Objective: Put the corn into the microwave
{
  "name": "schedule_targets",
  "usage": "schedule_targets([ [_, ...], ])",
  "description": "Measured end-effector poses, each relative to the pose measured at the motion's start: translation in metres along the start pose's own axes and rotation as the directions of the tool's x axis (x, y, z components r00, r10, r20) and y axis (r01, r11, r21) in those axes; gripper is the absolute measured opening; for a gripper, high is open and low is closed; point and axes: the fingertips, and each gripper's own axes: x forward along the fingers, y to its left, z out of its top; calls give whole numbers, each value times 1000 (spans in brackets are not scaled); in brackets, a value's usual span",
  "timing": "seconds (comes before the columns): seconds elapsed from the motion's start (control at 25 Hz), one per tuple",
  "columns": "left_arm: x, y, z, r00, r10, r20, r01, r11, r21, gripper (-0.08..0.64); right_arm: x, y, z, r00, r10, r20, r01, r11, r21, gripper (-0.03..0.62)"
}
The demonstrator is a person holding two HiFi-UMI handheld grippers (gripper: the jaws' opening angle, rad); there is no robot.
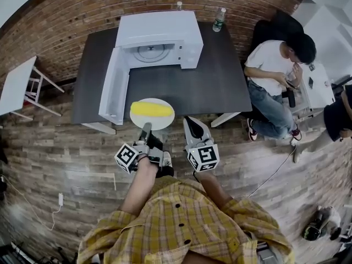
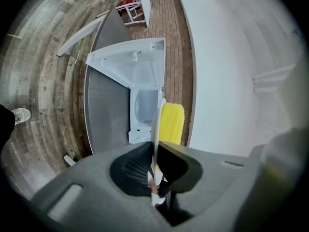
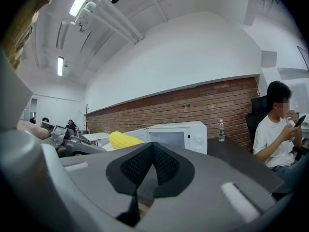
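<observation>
The corn [image 1: 151, 110] lies lengthwise on a white plate [image 1: 166, 121] over the near edge of the table [image 1: 214, 81], in line with the open microwave [image 1: 159, 34] at the far edge. The left gripper [image 1: 145, 130] is clamped narrow on the plate's near rim. It carries plate and cob as one, which saves pinching the round cob itself. It points about level, likely so the corn does not roll off. The right gripper [image 1: 192, 126] hangs just beside it with its jaws together on nothing, so it looks like a spare hand for now. The door [image 1: 113, 87] stands swung out along the table's left edge, leaving the cavity and its turntable clear. The plate has yet to cross the bare table between it and the opening.
</observation>
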Motion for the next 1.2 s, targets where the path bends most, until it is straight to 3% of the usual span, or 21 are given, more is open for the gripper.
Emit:
schedule_targets([
  [0.64, 70, 2, 47, 996, 86, -16, -86, 996, 39, 29, 76, -26, 14, 999, -42, -12, 42, 999, 13, 5],
  [1.2, 101, -1, 59, 995, 96, -34, -95, 995, 33, 29, 97, -36, 30, 997, -71, 11, 71, 997, 8, 5],
])
